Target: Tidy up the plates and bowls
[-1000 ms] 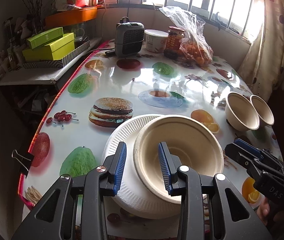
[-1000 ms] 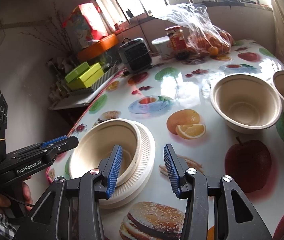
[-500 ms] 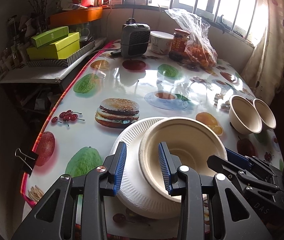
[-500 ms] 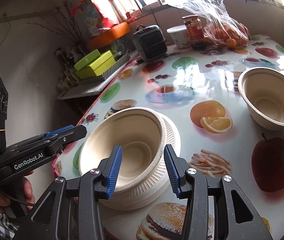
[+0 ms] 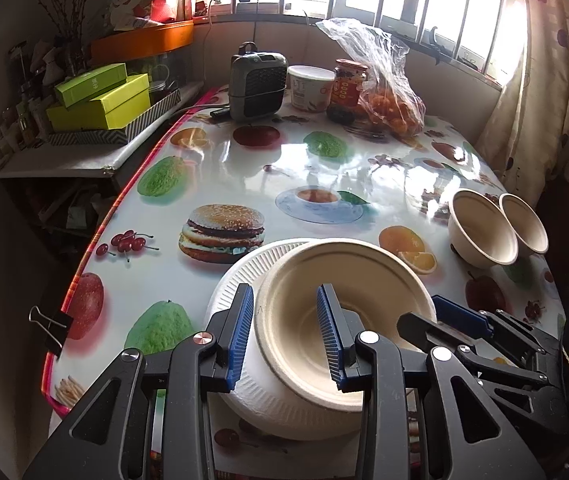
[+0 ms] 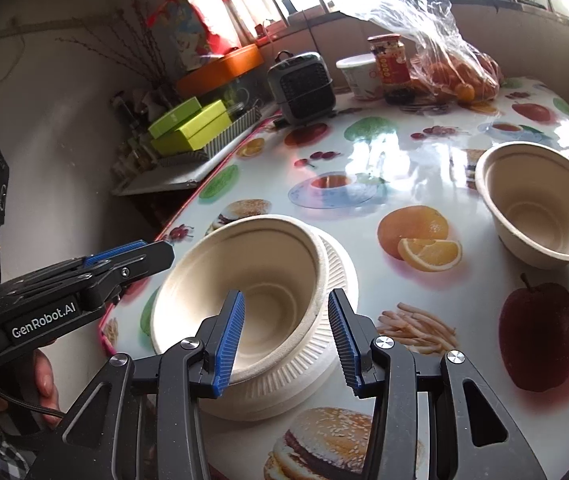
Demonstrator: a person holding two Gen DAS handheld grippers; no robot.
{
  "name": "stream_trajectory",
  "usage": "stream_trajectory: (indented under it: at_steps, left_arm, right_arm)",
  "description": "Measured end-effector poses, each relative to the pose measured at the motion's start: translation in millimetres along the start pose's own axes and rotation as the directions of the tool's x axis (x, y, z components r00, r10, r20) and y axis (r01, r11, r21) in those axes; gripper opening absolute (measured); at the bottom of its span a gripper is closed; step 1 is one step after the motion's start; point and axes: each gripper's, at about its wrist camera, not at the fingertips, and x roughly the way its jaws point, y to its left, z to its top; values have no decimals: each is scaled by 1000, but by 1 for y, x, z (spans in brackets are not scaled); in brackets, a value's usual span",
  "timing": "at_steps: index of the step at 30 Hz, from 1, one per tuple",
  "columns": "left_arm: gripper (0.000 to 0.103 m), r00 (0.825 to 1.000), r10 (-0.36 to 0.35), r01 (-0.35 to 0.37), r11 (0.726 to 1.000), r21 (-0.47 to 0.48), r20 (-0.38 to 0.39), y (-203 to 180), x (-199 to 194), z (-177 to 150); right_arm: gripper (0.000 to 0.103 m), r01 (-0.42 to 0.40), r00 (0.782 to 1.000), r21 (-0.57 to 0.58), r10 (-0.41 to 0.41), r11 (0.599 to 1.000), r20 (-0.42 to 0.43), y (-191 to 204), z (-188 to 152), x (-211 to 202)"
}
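Bowls and plates sit on a glossy table printed with fruit and burgers. At its left edge a binder clip grips the cloth. Beyond that edge, green boxes are stacked on a side shelf.

Near the front edge lies a stack of white ribbed plates with a wide beige bowl resting on top, shifted toward the stack's right side. The left tongs straddle the bowl's left wall, one blue pad outside over the plates and the other inside. The jaws stand apart and clench nothing. The right tongs straddle the opposite wall the same way, left pad inside the bowl and right pad out over the plates' rim. They too are released, with a clear gap on either side.

Along the back, from left to right, stand a small grey heater, a white tub, a red-labelled jar and a clear bag of oranges. On the right, well apart from the stack, two smaller bowls stand upright side by side, touching.
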Motion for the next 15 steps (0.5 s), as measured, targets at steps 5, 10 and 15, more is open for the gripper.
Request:
stream_trajectory:
  at_steps: [5, 10, 15]
  left_arm:
    - [34, 999, -41, 41, 999, 28, -6, -18, 3, 5]
    - [34, 990, -139, 140, 989, 52, -19, -42, 7, 13]
    - [34, 978, -206, 209, 974, 88, -44, -75, 15, 25]
  right_arm:
    - [46, 36, 999, 28, -37, 999, 32, -15, 1, -16]
    - [46, 98, 992, 42, -101, 994, 72, -29, 3, -38]
    - [46, 180, 975, 87, -189, 980, 117, -54, 8, -65]
